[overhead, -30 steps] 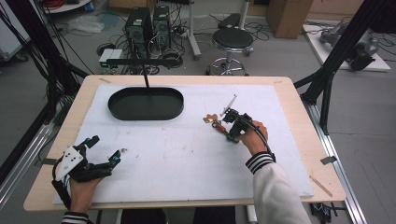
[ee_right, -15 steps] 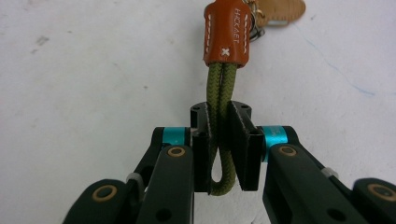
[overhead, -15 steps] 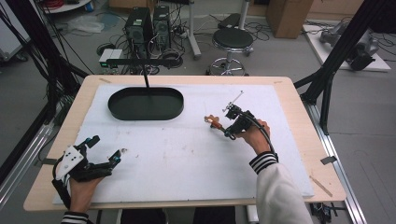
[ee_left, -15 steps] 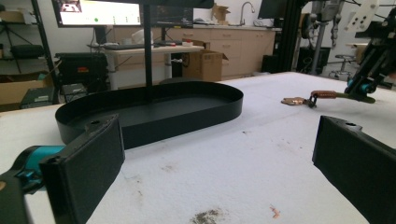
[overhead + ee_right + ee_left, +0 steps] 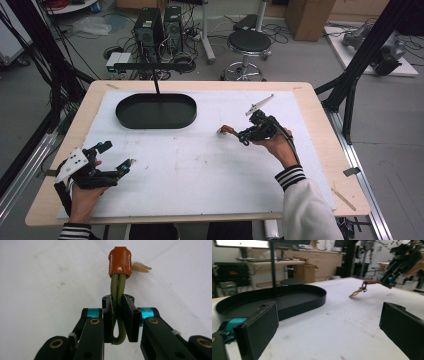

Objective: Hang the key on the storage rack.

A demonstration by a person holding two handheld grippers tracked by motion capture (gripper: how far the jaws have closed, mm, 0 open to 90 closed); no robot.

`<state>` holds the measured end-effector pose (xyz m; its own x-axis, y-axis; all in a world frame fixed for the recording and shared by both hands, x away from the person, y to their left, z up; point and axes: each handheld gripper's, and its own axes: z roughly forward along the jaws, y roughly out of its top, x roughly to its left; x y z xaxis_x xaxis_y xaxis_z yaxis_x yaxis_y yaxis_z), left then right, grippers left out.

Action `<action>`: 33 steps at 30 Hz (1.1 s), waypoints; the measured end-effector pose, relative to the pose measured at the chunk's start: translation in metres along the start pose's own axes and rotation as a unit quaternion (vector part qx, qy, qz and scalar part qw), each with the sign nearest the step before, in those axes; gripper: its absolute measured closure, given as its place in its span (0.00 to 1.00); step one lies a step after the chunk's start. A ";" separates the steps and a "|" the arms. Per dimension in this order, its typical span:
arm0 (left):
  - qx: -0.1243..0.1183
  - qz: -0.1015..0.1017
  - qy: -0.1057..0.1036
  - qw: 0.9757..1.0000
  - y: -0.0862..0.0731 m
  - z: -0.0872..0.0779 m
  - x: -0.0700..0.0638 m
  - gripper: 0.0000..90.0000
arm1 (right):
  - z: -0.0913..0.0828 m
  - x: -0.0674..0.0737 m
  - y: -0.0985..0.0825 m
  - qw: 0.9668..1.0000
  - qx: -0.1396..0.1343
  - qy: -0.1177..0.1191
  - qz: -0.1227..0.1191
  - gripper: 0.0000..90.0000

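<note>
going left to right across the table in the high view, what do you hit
left gripper → black oval tray → keychain with the orange leather tab → right gripper, shut on the keychain's green cord loop

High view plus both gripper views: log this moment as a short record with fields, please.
surface: white mat on a wooden table
tray: black oval tray, far left of the mat, looks empty
held item: keychain, green cord loop with an orange leather tab
right gripper: shut on the cord loop, tab end pointing away from it
left gripper: open, holding nothing, near the mat's left front
</note>
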<state>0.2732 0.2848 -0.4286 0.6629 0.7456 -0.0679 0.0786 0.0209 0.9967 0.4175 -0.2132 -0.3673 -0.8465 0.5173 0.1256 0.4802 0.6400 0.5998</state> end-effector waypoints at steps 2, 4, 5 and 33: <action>0.010 0.001 -0.015 1.000 0.005 0.006 0.000 0.03 | -0.004 0.001 0.000 1.000 -0.016 0.014 -0.011 0.89; 0.019 0.020 -0.031 0.999 0.013 0.014 -0.002 0.03 | -0.007 0.005 0.001 0.999 -0.026 0.021 -0.029 0.89; 0.024 0.026 -0.037 0.999 0.017 0.017 -0.004 0.03 | -0.008 0.006 0.001 0.999 -0.030 0.025 -0.030 0.89; 0.146 0.091 -0.241 0.955 0.089 0.121 -0.033 0.03 | -0.023 0.038 0.008 0.970 -0.115 0.130 -0.169 0.89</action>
<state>0.3490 0.1815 -0.3433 0.9459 0.3237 0.0225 0.0868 -0.3191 0.9437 0.3837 -0.2012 -0.3394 -0.9906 0.1192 0.0677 0.1254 0.5892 0.7982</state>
